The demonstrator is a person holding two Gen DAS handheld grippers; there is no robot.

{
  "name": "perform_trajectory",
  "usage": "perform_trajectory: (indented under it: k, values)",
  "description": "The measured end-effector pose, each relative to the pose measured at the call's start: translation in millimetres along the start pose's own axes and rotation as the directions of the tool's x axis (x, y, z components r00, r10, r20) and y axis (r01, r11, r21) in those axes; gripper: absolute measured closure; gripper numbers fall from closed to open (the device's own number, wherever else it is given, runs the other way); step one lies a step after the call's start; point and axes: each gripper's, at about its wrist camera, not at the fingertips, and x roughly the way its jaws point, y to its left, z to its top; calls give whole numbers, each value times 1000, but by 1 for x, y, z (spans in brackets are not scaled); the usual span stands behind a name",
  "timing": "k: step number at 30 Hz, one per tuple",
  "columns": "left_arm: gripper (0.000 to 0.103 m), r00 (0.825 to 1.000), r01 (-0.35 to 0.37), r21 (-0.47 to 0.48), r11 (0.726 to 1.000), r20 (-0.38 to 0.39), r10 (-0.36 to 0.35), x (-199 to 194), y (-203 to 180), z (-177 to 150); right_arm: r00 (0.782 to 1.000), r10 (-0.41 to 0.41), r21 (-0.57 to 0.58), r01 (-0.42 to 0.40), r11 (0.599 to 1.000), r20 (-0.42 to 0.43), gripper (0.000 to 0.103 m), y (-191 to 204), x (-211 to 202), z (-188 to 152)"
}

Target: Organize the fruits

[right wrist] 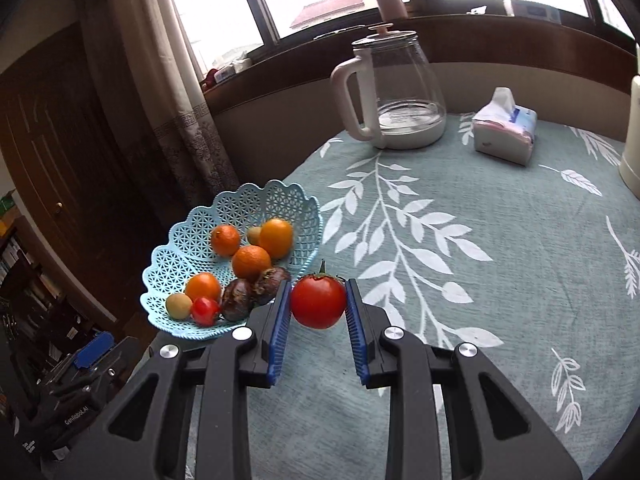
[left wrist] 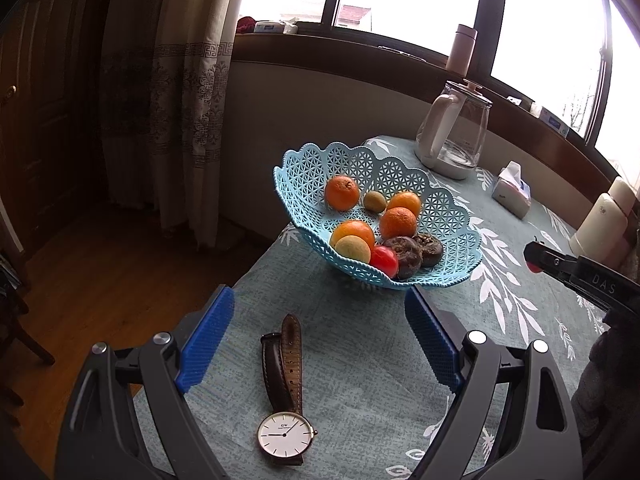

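We are holding the left gripper (left wrist: 318, 312) with its blue pads spread wide and gripping nothing, hovering over the leaf-patterned tablecloth (right wrist: 460, 264). Between and beneath its fingers a wristwatch (left wrist: 285, 394) is lying on the cloth, its white dial carrying the letters "DW". Just beyond the fingertips the light-blue lattice basket (left wrist: 320, 164) is sitting with oranges, two pale round fruits, a small red fruit and two dark brown ones inside. To the right of this gripper the other tool's black body is showing, lettered "D A S". We are keeping the right gripper (right wrist: 319, 298) narrowed onto a red tomato (right wrist: 319, 301), both blue pads pressing its sides, just right of the basket rim. At lower left in that view the left tool's casing is reading "GenRobot.AI". Far ahead of the right fingers a glass kettle (right wrist: 394, 92) and a tissue pack (right wrist: 504, 128) are standing on the cloth.
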Motion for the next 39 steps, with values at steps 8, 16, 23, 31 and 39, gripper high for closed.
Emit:
perform_trajectory:
  k: [8,16,23,31,39]
  values:
    - [15,1000,-4,-9,1000,-5,4,2,4,1,997,61,-41,-63,997,-37,76,35,33,8]
    - [15,1000,-7,-19,1000,-7,7,3,5,2,995,81,-18,-82,996,-54,74,35,48,2]
    - [8,1000,-3,-9,1000,-3,3,1,2,1,995,-45,-24,47,999,85,51,21,23,-7]
    - [3,999,-50,-14,999,19,50,0,6,3,959,-146,-40,160,986,241,8,17,-6,-19]
    - [3,993,-107,28,994,47,106,-3,2,4,967,-126,-43,139,989,220,5,15,-15,-28]
